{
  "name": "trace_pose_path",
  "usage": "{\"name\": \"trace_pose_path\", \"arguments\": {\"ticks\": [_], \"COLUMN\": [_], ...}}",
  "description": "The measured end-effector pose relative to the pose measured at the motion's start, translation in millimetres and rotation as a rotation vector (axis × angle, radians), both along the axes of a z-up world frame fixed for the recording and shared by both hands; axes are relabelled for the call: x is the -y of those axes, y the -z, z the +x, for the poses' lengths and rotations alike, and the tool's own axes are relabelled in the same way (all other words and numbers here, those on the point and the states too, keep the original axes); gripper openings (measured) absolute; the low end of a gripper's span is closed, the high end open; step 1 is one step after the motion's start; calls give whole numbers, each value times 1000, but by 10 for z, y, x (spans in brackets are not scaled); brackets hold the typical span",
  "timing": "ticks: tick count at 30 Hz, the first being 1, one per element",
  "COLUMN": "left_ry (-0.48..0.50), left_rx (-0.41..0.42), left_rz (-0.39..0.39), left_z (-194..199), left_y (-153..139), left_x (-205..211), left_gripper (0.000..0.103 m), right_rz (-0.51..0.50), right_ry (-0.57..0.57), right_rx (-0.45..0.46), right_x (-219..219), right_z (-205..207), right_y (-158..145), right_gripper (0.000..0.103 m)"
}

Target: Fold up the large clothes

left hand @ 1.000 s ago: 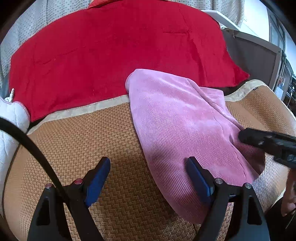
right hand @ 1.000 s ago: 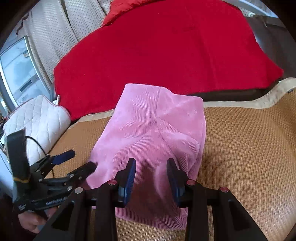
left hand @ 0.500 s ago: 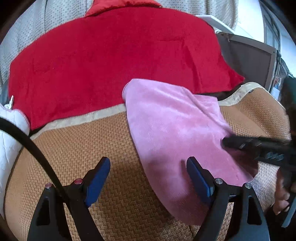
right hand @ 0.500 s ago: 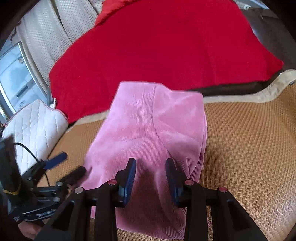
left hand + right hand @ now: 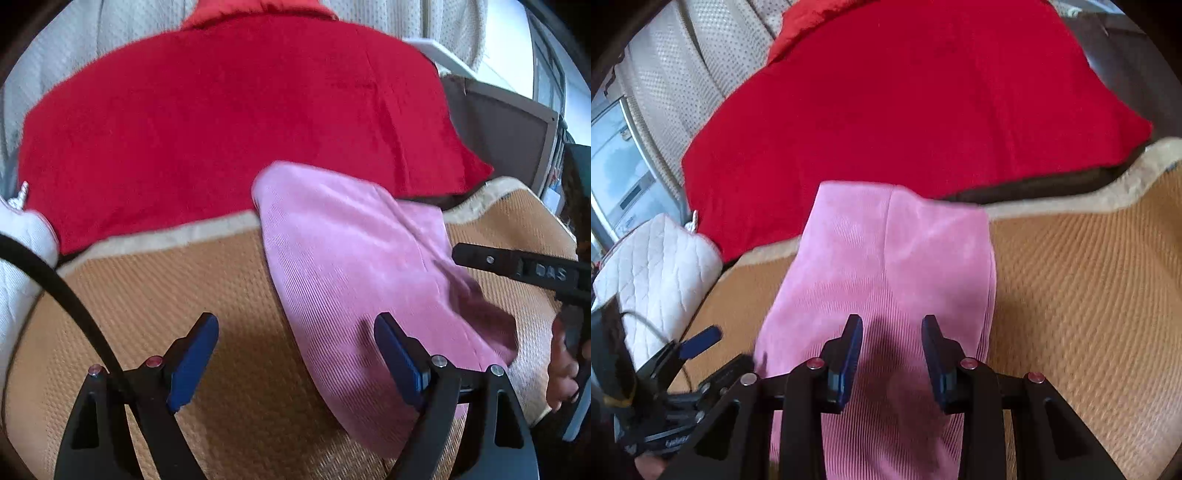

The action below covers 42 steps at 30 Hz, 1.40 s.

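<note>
Right gripper (image 5: pixel 892 350) parted, empty, above folded pink garment (image 5: pixel 886 266); left gripper (image 5: pixel 295 363) wide open at its edge

Daylight is bright and even. Both fisheye views bend strongly and go black at the corners. Slight motion blur softens the pink garment (image 5: pixel 886 258); soft shadows lie under the grippers.

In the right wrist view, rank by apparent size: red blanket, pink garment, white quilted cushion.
1. red blanket
2. pink garment, though it lies nearer the camera
3. white quilted cushion, partly cut off
</note>
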<state>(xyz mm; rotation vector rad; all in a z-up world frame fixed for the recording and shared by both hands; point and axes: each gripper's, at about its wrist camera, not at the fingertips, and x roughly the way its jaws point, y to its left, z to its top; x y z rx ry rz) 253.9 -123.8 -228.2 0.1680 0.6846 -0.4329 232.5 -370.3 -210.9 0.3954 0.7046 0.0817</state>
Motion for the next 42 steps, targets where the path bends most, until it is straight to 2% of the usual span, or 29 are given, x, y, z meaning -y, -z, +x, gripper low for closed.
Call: {"name": "trace_pose_path", "arguments": {"ticks": [2, 4, 5, 6, 9, 11, 13, 18, 20, 23, 37, 42], "left_ry": [11, 53, 50, 48, 50, 42, 40, 22, 14, 1, -16, -46], "left_rx": [-21, -99, -95, -82, -48, -43, -37, 14, 29, 40, 40, 52], "left_rz": [22, 77, 77, 63, 69, 64, 53, 14, 0, 2, 8, -5], "left_z": [38, 90, 82, 67, 19, 1, -20, -67, -72, -55, -5, 21], "left_y": [56, 233, 261, 238, 144, 143, 122, 40, 15, -5, 34, 7], "left_x": [56, 174, 187, 173, 154, 113, 95, 29, 12, 11, 50, -3], "left_gripper": [87, 87, 87, 87, 87, 87, 87, 87, 87, 87, 87, 87], "right_rz": [-10, 9, 42, 59, 36, -53, -146, -324, -356, -395, -452, -400], "right_ry": [9, -3, -16, -4, 6, 28, 50, 94, 102, 124, 119, 89], "right_rx": [-40, -127, -181, -183, -148, -110, -111, -64, -45, 0, 35, 31], "right_x": [28, 54, 81, 125, 139, 93, 36, -124, -155, -196, -250, -254], "right_z": [166, 372, 475, 510, 406, 282, 197, -8, -38, -139, -175, -173], "right_y": [5, 160, 295, 352, 215, 98, 59, -74, -130, -229, -263, -233], "right_gripper": [36, 36, 36, 36, 36, 39, 39, 40, 60, 60, 60, 59]}}
